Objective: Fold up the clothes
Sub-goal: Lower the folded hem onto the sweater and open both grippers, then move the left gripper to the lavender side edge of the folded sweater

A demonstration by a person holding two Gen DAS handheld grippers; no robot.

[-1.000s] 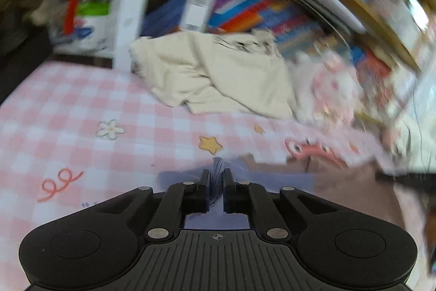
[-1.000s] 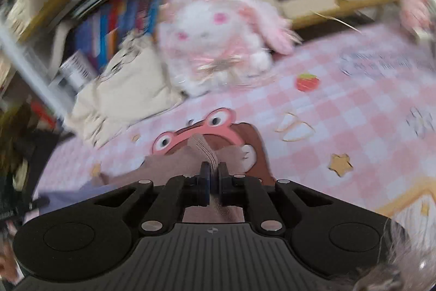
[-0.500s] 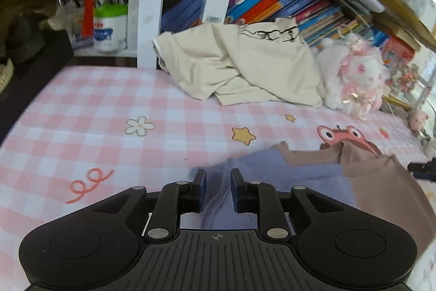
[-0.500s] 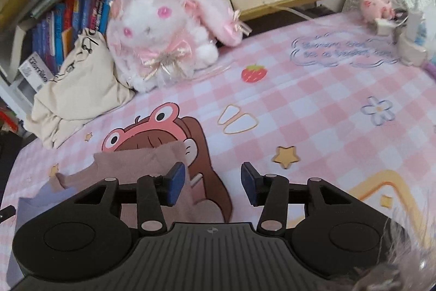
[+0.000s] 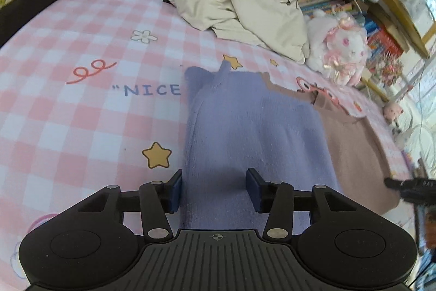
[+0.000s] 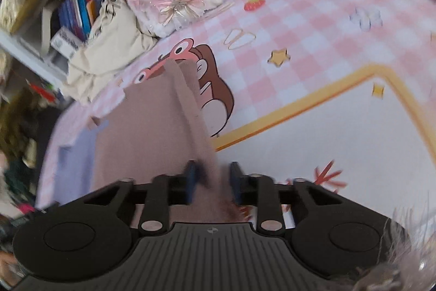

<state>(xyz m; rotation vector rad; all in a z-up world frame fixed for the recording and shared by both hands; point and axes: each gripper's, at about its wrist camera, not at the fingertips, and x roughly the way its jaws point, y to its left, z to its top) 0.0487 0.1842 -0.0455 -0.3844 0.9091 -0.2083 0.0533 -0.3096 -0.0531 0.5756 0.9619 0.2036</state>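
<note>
**A:** Garment (image 5: 253,127) in lilac and brown lies flat on the pink checked cloth (image 5: 81,111), running from 6 o'clock up toward 12 in the left wrist view. The left gripper (image 5: 214,188) hangs over its lilac edge, jaws spread wide, gripping nothing.

**B:** And the other hand?

**A:** The right gripper (image 6: 212,180) sits above the brown half (image 6: 152,132), jaws parted to a middling gap and empty, though blur softens that view. A ridge of fabric runs from between its pads up toward 12.

**B:** Which step does that look like?

**A:** Between folds, by my reading: the piece is laid out lengthwise, both tools free above its near end.

**B:** What does the next move ask?

**A:** Probably each gripper closing on a near corner or hem, then carrying it evenly toward the far end. The knit looks soft; a shallow bite may slip.

**B:** Anything in the way?

**A:** A cream shirt (image 5: 245,4) at 12 and a plush rabbit (image 5: 338,45) at 2, both near the far end.
</note>
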